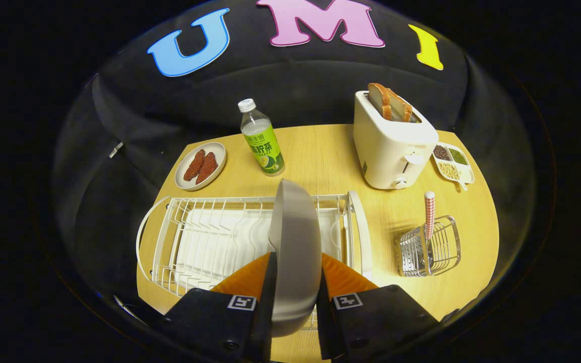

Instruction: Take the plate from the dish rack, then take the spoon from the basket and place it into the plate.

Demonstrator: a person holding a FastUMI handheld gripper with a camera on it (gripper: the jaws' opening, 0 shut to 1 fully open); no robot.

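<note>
The gripper (294,282) clamps the plate (295,242) on edge between both fingers, upright over the dish rack (205,237), whose slots look bare. Right of the rack, the wire basket (429,249) holds 1 spoon (429,214), handle upright. Farther off stand a toaster (391,146) with bread, a bottle (263,138) and a dish (200,165) of food.

My gripper (294,282): both fingers clamp the plate (295,242) edge-on, over the dish rack (210,237) | spoon (429,214): upright in basket (434,247), right of rack
</note>
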